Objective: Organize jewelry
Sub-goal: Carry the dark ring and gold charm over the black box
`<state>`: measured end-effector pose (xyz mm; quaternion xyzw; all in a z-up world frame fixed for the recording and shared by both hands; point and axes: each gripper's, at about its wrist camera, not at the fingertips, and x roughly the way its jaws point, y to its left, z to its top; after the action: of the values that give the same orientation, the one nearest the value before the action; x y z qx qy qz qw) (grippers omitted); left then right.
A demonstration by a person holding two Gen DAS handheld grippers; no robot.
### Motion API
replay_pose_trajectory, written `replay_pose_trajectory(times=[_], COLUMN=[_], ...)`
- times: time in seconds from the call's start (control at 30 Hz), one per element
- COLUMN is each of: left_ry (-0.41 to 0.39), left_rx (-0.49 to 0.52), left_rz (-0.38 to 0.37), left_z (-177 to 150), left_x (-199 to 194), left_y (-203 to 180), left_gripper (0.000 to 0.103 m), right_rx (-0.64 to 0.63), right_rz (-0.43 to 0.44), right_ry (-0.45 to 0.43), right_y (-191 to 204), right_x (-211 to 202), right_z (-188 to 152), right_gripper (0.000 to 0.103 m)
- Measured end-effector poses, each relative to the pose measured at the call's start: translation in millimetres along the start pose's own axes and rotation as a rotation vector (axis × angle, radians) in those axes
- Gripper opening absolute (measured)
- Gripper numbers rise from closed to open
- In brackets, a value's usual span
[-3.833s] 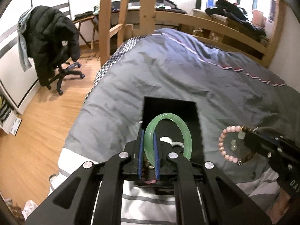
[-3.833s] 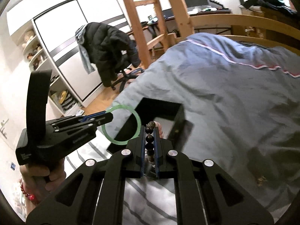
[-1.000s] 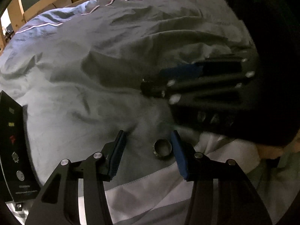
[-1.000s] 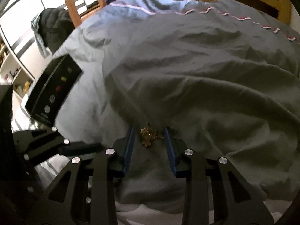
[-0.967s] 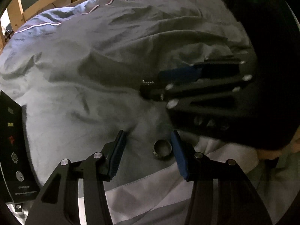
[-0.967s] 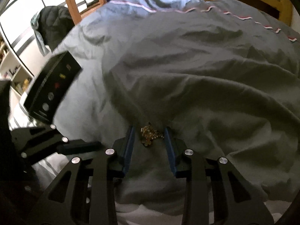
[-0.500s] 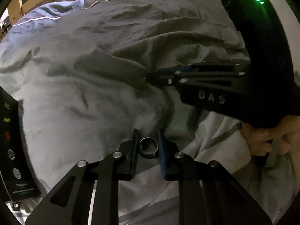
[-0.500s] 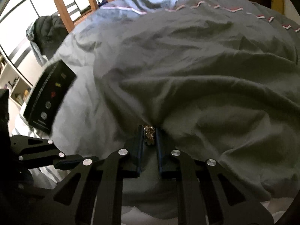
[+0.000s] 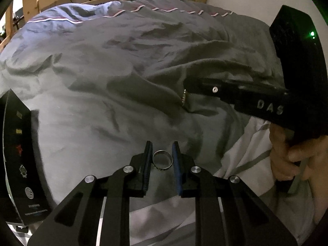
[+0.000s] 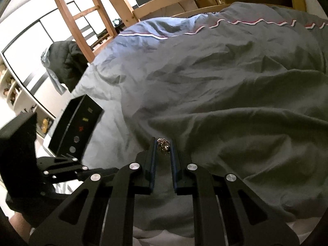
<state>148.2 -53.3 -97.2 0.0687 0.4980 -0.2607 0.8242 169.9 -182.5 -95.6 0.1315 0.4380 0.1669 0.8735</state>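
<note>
Ring [image 9: 162, 160]: plain metal band, dark lettering on its outer face. It sits between the pads of the left claw [image 9: 162, 160], near their tips, its opening facing the camera. The jaws have just been closing; the pads now press the band on both sides, narrow apart with the ring filling the gap. Judged light, rigid and slick; hard metal on a flat pad could roll or squirt out if the squeeze slackens. Best hold: across the outer wall, as now.

Charm [image 10: 163, 144]: small gold-toned cluster, perhaps a bunched chain or earring; too small to tell. It is pinched at the very tips of the right claw [image 10: 163, 145], whose jaws stand almost fully together on it. Judged very light, loose-linked and limp; a part could dangle or slip free. In the left view a gold bit [image 9: 184, 97] hangs at that claw's tips, above the duvet [image 9: 123, 71].

Box [image 10: 76, 130]: black, with small printed marks, lies on the duvet to the left of both claws, well apart from the right one.

Pose: both claws point steeply down toward the duvet, the right ahead and to the right of the left. A hand [image 9: 295, 160] grips the right handle.
</note>
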Motion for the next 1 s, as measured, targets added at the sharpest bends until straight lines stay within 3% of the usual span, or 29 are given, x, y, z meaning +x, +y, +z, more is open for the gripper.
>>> replay_pose_trajectory(times=[0.23, 0.43, 0.67, 1.0], left_ry=[-0.013, -0.049, -0.11, -0.185], left_rx=[-0.007, -0.073, -0.149, -0.216], left_rz=[0.066, 0.125, 0.194, 0.247], left_z=[2, 0, -6, -11], left_x=[-8, -38, -83, -128], left_y=[1, 13, 34, 67], left_gripper=[0.019, 0.019, 0.019, 0.019], right_rx=[-0.03, -0.081, -0.106, -0.168], right_rz=[-0.076, -0.094, -0.084, -0.059], right_ry=[0.028, 0.005, -0.004, 0.009], right_y=[11, 38, 69, 121], right_x=[-5, -30, -49, -45], right_z=[1, 2, 0, 4], right_gripper=[0.013, 0.013, 0.013, 0.013])
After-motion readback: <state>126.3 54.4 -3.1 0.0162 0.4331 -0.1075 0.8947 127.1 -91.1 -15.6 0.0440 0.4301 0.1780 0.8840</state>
